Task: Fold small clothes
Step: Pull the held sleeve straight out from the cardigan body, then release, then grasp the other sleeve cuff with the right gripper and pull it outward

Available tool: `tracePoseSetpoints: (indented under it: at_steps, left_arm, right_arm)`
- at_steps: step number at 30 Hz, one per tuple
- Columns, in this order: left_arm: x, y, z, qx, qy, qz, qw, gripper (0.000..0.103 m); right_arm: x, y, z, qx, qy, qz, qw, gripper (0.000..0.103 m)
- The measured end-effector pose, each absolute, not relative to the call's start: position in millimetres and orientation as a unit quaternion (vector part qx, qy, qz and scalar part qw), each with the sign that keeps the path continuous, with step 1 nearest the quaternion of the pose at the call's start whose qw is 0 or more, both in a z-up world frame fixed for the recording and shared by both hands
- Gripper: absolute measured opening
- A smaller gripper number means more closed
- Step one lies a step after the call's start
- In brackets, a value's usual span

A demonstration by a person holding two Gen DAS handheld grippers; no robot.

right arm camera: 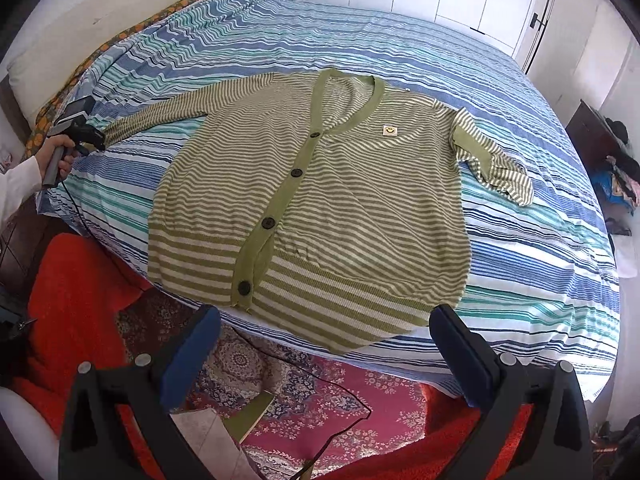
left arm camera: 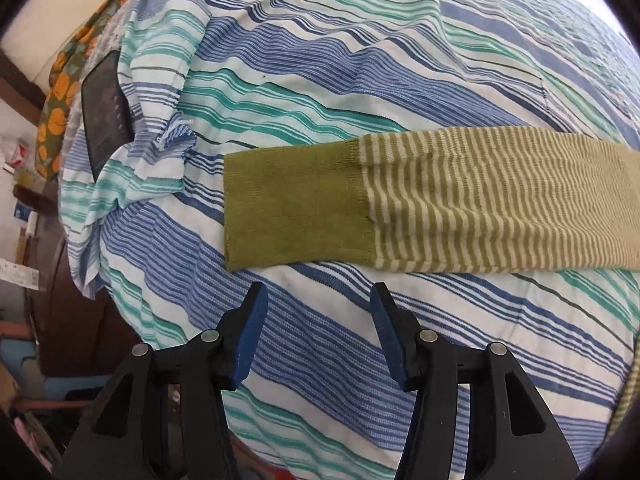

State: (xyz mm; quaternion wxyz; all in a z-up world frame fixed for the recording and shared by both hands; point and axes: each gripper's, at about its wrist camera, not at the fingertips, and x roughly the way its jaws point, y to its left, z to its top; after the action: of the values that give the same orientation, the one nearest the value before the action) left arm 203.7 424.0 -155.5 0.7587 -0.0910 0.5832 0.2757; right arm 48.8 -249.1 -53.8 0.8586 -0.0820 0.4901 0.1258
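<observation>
Right wrist view: cardigan (right arm camera: 320,196) lies flat and unfolded on the bed (right arm camera: 520,280), one sleeve bunched; left gripper (left arm camera: 318,300) and right gripper (right arm camera: 324,320) both spread, empty. All folding remains.

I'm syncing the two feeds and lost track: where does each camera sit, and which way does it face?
Left wrist: on the left gripper, open, low over the bed, facing the sleeve cuff.
Right wrist: on the right gripper, open, at the bed's edge, facing the whole cardigan; the person's left hand shows.
Shared: cardigan sleeve, striped bed cover.
</observation>
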Motion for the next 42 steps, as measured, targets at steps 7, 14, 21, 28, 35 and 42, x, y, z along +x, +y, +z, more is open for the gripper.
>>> tracePoseSetpoints:
  at_steps: [7, 14, 21, 28, 35, 42]
  left_arm:
    - [145, 327, -115, -0.108, 0.544, 0.199, 0.808, 0.073]
    - [113, 202, -116, -0.126, 0.555, 0.111, 0.815, 0.073]
    - [105, 152, -131, -0.133, 0.574, 0.094, 0.802, 0.073]
    - [103, 140, -135, -0.115, 0.587, 0.098, 0.795, 0.073]
    - [100, 138, -149, -0.117, 0.606, 0.103, 0.78, 0.073]
    - [106, 122, -136, -0.105, 0.597, 0.097, 0.789, 0.073]
  right_arm:
    - [135, -373, -66, -0.059, 0.424, 0.008, 0.904, 0.103]
    - [258, -415, -113, -0.012, 0.449, 0.046, 0.892, 0.078]
    - [326, -364, -136, -0.024, 0.469, 0.143, 0.872, 0.07]
    - [369, -362, -163, -0.029, 0.499, 0.105, 0.86, 0.016]
    - [347, -435, -124, 0.105, 0.467, 0.119, 0.87, 0.012]
    - [341, -523, -107, 0.176, 0.438, 0.041, 0.881, 0.009]
